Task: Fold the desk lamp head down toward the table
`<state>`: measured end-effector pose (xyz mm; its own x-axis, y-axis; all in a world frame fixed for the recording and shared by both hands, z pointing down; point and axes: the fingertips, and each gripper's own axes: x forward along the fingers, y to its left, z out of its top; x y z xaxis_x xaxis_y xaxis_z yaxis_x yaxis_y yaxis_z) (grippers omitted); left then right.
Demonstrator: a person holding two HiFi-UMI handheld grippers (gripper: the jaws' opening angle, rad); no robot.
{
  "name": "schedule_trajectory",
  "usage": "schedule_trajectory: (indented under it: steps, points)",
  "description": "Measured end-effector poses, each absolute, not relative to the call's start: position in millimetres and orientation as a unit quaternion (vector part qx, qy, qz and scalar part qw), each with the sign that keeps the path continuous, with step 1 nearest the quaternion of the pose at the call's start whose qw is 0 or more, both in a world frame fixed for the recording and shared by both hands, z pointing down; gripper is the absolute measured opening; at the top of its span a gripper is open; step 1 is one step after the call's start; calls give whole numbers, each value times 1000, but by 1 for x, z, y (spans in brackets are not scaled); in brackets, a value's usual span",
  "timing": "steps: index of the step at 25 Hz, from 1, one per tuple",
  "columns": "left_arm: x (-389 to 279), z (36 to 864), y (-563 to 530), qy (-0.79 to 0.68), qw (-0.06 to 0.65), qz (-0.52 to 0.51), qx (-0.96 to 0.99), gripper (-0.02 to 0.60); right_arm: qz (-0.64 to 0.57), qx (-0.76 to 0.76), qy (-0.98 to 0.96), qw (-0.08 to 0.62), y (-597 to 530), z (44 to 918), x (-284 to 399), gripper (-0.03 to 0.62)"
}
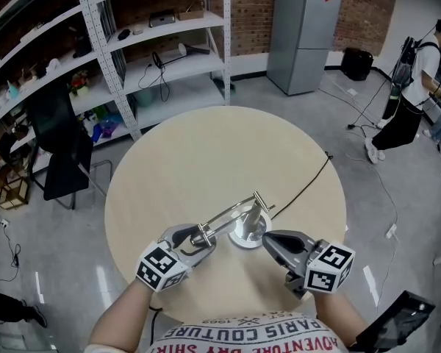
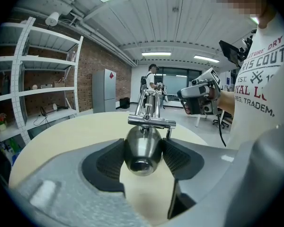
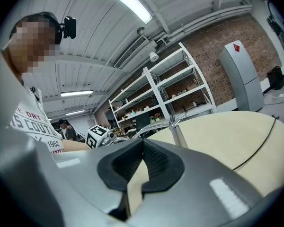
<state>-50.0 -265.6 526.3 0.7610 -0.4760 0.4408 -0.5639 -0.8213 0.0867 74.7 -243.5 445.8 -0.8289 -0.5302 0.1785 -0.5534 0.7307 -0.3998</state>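
While your left gripper (image 1: 198, 243) hugs the lamp head (image 2: 142, 148) — right gripper (image 1: 267, 240) closed, empty — a hard push could tip the base (image 1: 245, 235).

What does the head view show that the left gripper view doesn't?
Only the head view shows the lamp's round base and the black cord trailing off the table. Only the left gripper view shows the left gripper up close, its pads pressed on both sides of the shiny lamp head, plus ceiling lights. Both show the lamp arm, the table, the right gripper and the shelves.
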Motion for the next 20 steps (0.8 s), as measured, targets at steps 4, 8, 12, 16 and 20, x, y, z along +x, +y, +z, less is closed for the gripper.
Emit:
schedule_trajectory:
  steps: [4, 8, 12, 16, 20]
  points:
    - [-48, 529, -267, -278, 108, 205, 932, 245, 225, 292, -929, 28, -245, 446, 75, 3]
    - [-45, 534, -268, -276, 108, 207, 932, 245, 227, 292, -929, 28, -246, 449, 76, 3]
    - [-43, 535, -268, -275, 109, 211, 932, 244, 229, 292, -928, 28, -247, 447, 77, 3]
    - [-42, 540, -268, -273, 108, 212, 932, 244, 229, 293, -928, 28, -248, 450, 77, 3]
    - [-39, 546, -269, -270, 109, 218, 931, 244, 232, 291, -927, 31, -249, 453, 77, 3]
